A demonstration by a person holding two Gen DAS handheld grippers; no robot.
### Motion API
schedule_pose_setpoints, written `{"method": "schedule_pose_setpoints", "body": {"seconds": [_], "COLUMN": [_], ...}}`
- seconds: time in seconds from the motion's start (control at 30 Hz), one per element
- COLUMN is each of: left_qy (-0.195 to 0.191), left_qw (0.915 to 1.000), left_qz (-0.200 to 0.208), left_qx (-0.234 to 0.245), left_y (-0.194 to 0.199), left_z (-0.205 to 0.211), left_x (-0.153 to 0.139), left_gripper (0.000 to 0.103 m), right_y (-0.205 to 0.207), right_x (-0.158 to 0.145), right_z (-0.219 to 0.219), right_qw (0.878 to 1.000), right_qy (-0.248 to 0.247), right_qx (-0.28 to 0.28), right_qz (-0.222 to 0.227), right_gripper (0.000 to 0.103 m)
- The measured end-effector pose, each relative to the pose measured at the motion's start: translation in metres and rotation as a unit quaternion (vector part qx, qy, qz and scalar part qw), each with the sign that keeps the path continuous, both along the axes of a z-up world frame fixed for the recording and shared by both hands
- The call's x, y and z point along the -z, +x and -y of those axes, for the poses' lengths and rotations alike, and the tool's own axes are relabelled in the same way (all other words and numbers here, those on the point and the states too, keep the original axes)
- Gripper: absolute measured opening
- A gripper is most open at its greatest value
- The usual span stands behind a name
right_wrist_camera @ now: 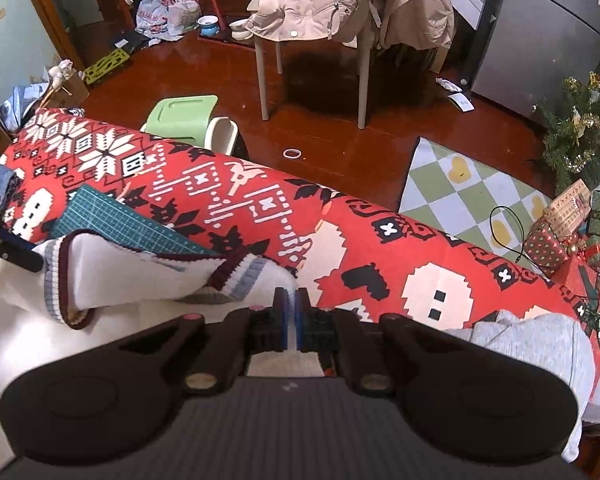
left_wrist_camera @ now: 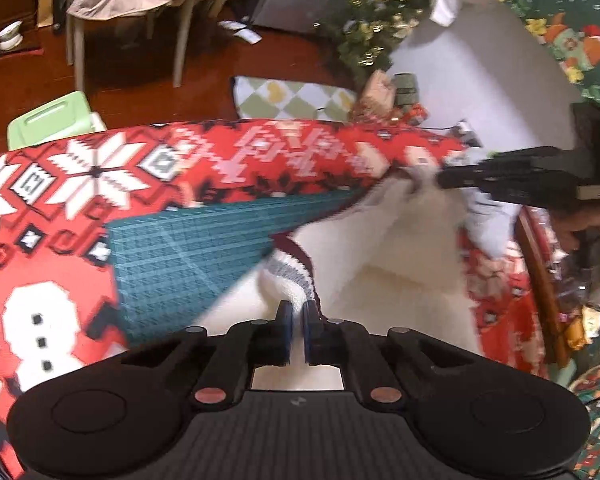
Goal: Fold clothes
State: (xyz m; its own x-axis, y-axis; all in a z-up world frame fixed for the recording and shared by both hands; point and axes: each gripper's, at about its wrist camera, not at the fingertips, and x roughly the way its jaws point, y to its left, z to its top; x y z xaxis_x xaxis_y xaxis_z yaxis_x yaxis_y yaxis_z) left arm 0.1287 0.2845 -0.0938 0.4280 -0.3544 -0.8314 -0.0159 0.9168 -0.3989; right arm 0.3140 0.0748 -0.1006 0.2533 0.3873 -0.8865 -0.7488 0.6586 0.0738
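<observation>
The left gripper (left_wrist_camera: 299,312) has its blue-padded jaws pinched on the ribbed, striped edge of a white knitted sweater (left_wrist_camera: 400,248), a fold of white cloth caught between the pads. From that pinch the sweater runs up and away from the fingers, its maroon and grey trim rising just ahead of the fingertips and the cream body spreading to the right.

The right gripper (right_wrist_camera: 290,300) is likewise clamped together on the same sweater (right_wrist_camera: 148,280), holding a corner where the grey and maroon ribbing folds over just left of its fingertips. The white body lies to the left of and below this gripper, doubled over so that a trimmed opening shows near the lower left. In the left wrist view the right gripper (left_wrist_camera: 448,172) appears at the far right, gripping pale cloth.

Under the sweater lies a green cutting mat (left_wrist_camera: 188,248), partly covered by it, on a red tablecloth (right_wrist_camera: 380,248) patterned with snowflakes and snowmen. A grey garment (right_wrist_camera: 540,344) rests on the cloth to the right of the right gripper, apart from the sweater.
</observation>
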Motion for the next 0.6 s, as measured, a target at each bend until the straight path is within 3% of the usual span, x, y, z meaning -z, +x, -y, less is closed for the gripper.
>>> {"method": "schedule_pose_setpoints", "body": {"seconds": [0.1,0.37,0.43,0.5,0.6], "left_qy": [0.031,0.114,0.120,0.120,0.089], "left_qw": [0.9981,0.9863,0.9841,0.9831,0.9862], "left_qz": [0.019,0.011,0.013,0.014,0.010], "left_qx": [0.049,0.119,0.130,0.137,0.139], "left_y": [-0.016,-0.039,-0.043,-0.046,-0.048], "left_z": [0.037,0.105,0.114,0.116,0.105], "left_x": [-0.004,0.041,0.044,0.043,0.034], "left_gripper": [0.005,0.011,0.021,0.024,0.028], "right_y": [-0.007,-0.027,-0.029,-0.031,-0.032], "right_x": [-0.003,0.004,0.006,0.007,0.006], "right_z": [0.003,0.010,0.013,0.015,0.018], "right_qw": [1.000,1.000,1.000,1.000,1.000], "right_qy": [0.006,0.003,0.001,-0.001,-0.002], "right_qx": [0.001,0.003,0.004,0.005,0.006], "right_qz": [-0.006,-0.025,-0.028,-0.030,-0.030], "right_gripper": [0.004,0.004,0.004,0.004,0.004]}}
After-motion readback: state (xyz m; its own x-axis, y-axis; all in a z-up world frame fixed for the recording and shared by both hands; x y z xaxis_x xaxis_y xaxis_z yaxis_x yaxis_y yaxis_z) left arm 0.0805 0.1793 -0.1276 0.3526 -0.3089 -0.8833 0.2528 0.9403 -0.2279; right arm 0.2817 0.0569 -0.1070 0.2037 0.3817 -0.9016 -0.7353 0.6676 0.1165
